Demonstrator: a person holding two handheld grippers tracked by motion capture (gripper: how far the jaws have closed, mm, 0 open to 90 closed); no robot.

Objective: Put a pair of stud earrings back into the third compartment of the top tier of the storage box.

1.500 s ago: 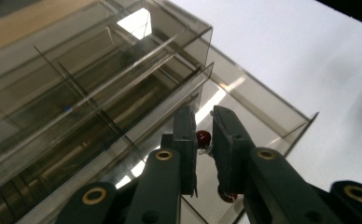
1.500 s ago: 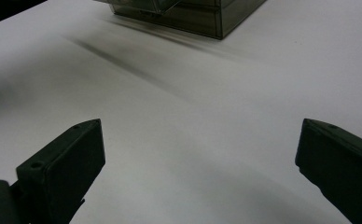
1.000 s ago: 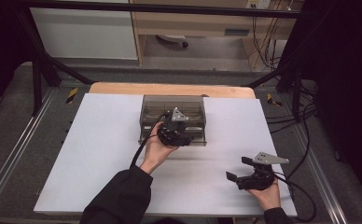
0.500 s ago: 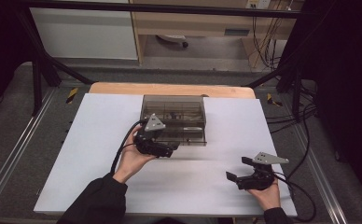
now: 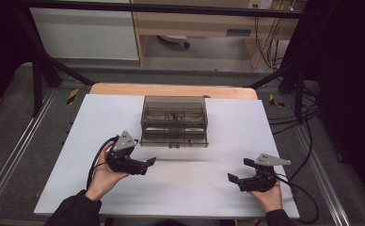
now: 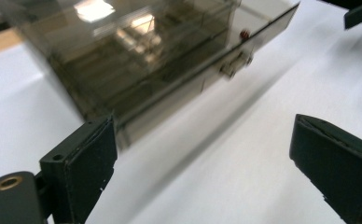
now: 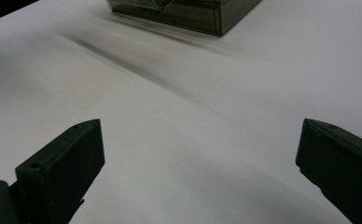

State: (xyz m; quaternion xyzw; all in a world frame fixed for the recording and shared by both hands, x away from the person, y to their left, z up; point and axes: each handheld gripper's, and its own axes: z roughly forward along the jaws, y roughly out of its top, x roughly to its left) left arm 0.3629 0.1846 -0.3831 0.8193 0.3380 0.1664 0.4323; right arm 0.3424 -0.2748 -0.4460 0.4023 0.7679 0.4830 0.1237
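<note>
A dim room surrounds the table: grey floor (image 5: 20, 117), a black frame bar (image 5: 171, 8) across the top, dark slanted struts at both sides, a white panel (image 5: 84, 33) and a wooden unit (image 5: 209, 23) beyond, and cables (image 5: 270, 37) hanging at the upper right and trailing over the floor on the right. Yellow-black tape marks (image 5: 72, 95) sit by the table's far corners.

The table (image 5: 171, 89) has a wooden far edge and is covered by a white sheet (image 5: 180, 188), bare apart from soft shadows.

A smoky clear box (image 5: 174, 121) stands near the far middle of the sheet, its lid shut, with dividers and small dark contents faintly visible inside; what they are cannot be told. A latch (image 6: 235, 63) sits on its front edge.

The left gripper (image 5: 145, 164) is held low at the near left, just off the box's front left corner, jaws wide apart and empty. The right gripper (image 5: 234, 178) is at the near right, well apart from the box, jaws also spread and empty. Dark sleeves (image 5: 75, 212) enter from the bottom edge.
</note>
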